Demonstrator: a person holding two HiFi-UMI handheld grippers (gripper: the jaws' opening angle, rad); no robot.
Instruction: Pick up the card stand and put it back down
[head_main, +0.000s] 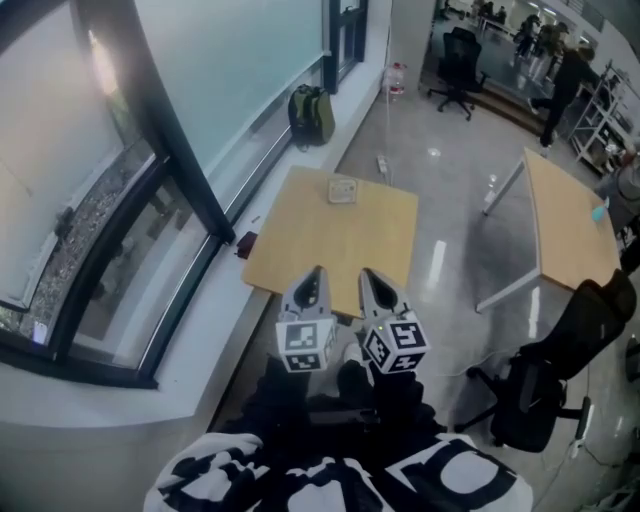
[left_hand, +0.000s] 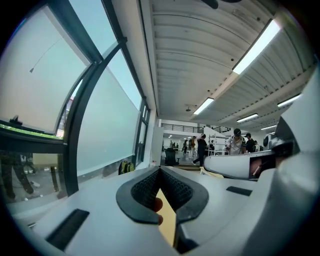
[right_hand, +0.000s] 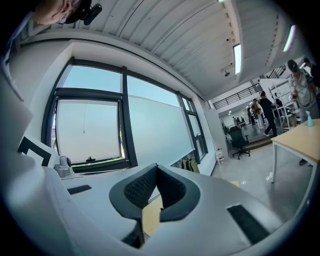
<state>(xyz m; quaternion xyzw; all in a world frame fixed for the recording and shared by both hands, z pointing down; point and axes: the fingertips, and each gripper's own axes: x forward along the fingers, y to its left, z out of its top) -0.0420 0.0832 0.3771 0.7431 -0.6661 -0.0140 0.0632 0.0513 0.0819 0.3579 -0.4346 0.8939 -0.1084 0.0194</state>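
Head view looks steeply down on a square wooden table (head_main: 300, 250) that stands on a grey floor (head_main: 455, 190) beside a long window (head_main: 230, 60). The card stand (head_main: 342, 189) sits on the table close to its far edge, about midway across, and well apart from both claws. The left claw (head_main: 313, 276) and the right claw (head_main: 371, 276) are held side by side at the table's near edge, pointing level toward the stand. Left gripper view shows that claw's black pads closed together at the tips, with nothing gripped. Right gripper view shows the same: pads met and empty. A green backpack (head_main: 311, 114) leans by the window beyond the table. A black office chair (head_main: 540, 385) stands off to the right.
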